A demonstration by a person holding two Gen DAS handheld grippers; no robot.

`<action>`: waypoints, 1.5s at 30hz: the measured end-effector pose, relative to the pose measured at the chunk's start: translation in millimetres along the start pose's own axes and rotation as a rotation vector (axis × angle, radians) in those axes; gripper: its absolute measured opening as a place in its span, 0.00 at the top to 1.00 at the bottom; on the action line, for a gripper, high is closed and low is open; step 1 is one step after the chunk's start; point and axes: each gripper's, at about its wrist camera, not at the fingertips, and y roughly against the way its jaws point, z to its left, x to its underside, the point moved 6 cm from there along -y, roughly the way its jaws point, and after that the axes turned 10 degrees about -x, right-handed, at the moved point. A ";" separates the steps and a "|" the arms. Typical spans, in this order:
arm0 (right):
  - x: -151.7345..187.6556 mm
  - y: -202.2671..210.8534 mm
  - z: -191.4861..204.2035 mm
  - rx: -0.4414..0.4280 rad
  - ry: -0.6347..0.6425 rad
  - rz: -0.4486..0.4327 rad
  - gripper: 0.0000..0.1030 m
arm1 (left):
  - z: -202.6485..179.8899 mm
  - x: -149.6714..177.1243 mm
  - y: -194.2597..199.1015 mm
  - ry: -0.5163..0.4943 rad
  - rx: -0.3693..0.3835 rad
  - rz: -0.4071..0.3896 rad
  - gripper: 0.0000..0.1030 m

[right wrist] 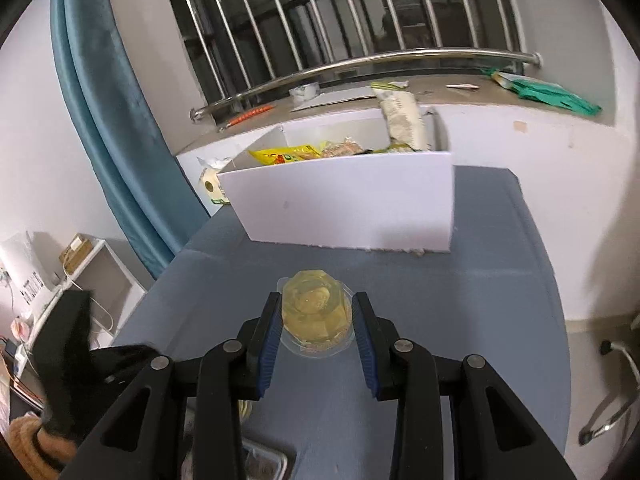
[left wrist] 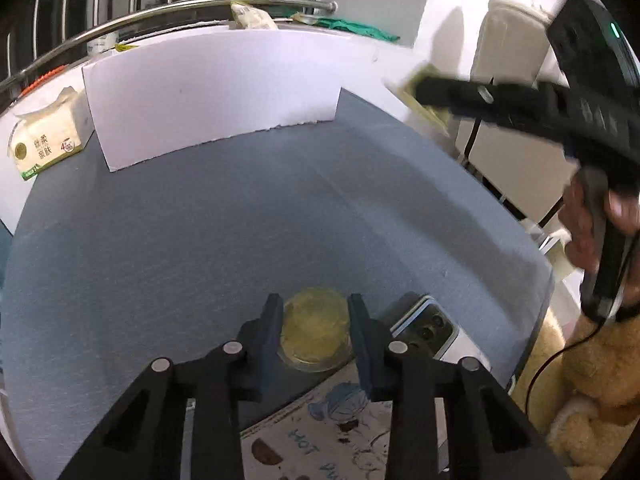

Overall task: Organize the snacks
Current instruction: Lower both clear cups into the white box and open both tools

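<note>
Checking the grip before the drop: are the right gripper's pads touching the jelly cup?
Touching. The right wrist view shows both blue pads pressed against the jelly cup, no gap.
</note>
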 end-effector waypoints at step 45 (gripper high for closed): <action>-222.0 -104.1 -70.6 0.064 -0.098 -0.073 0.00 | 175.7 -274.7 5.3 0.220 -0.222 -0.303 0.00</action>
